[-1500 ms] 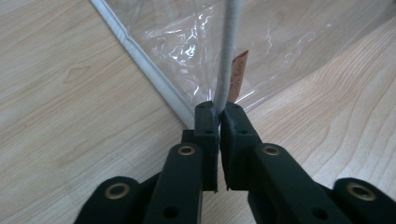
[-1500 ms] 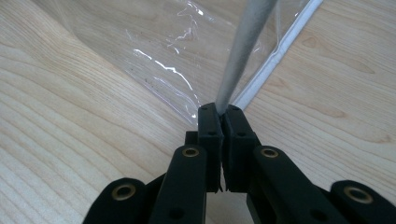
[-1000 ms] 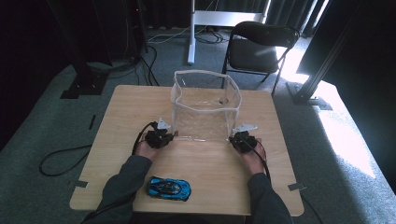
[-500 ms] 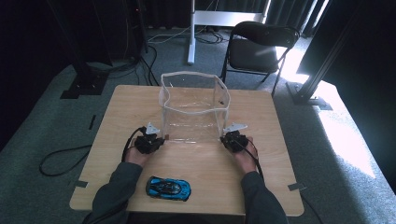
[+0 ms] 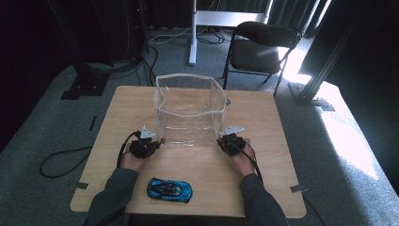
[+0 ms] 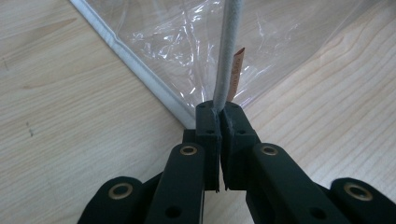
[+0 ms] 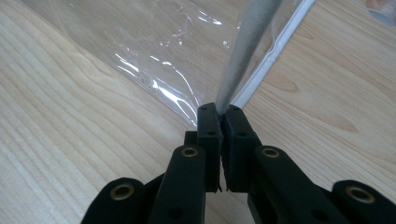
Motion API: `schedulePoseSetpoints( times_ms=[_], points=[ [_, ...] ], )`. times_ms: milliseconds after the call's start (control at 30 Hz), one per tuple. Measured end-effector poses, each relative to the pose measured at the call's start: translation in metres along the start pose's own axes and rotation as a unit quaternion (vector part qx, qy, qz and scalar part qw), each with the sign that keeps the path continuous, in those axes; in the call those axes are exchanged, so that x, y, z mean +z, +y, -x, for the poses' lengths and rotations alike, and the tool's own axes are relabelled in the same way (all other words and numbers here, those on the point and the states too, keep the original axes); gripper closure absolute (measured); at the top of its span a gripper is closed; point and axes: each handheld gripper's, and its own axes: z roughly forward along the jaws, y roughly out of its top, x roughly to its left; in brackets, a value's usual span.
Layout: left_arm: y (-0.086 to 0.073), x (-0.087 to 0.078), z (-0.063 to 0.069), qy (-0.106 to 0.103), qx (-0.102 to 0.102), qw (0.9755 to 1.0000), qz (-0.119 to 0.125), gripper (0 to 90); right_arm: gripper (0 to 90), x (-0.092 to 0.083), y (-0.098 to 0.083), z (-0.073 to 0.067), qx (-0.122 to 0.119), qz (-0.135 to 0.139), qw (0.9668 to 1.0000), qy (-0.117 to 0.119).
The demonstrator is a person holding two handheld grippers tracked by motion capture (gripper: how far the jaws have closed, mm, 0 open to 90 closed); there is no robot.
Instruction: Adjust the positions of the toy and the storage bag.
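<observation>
Both hands have drawn back toward the lower edge of the frame over the last second, and the clear plastic box (image 5: 190,110) has come along with them, now standing at the middle of the wooden table (image 5: 268,141) rather than toward its far side. One box, open at the top, with a white-trimmed rim and corners.

Two grippers hold it. At centre-left of the high view, the left gripper (image 5: 151,143) is clamped on the box's near left corner; in the left gripper view its jaws are pressed together on the white corner seam (image 6: 227,51), with a small brown tab (image 6: 236,70) just beside it. At centre-right, the right gripper (image 5: 225,140) pinches the near right corner in the same way, and the right gripper view shows its jaws closed on the grey-white seam (image 7: 247,42).

One blue toy car (image 5: 169,189) lies at lower centre of the high view, between the two sleeves, apart from the box.

One black folding chair (image 5: 261,47) stands beyond the table at upper right.
</observation>
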Motion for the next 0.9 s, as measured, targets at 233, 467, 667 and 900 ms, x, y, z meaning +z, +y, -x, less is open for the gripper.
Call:
schedulePoseSetpoints(
  times_ms=[233,467,667,900],
  points=[
    [-0.003,-0.004,0.0,0.004,0.0,1.0,-0.003,87.1,87.1,-0.001,0.001,-0.004,-0.014,-0.004,0.9999,0.005],
    [-0.004,-0.004,-0.002,0.002,-0.008,1.0,-0.003,86.4,87.4,-0.003,0.0,-0.01,-0.026,-0.004,0.9997,0.0],
    [-0.003,-0.002,-0.003,0.001,-0.013,0.9999,0.003,86.4,87.4,-0.006,-0.004,-0.013,-0.025,0.001,0.9997,0.002],
    [-0.003,0.0,0.001,0.0,-0.015,0.9999,-0.007,81.9,81.1,-0.009,-0.007,-0.012,-0.021,-0.001,0.9998,-0.001]
  ],
)
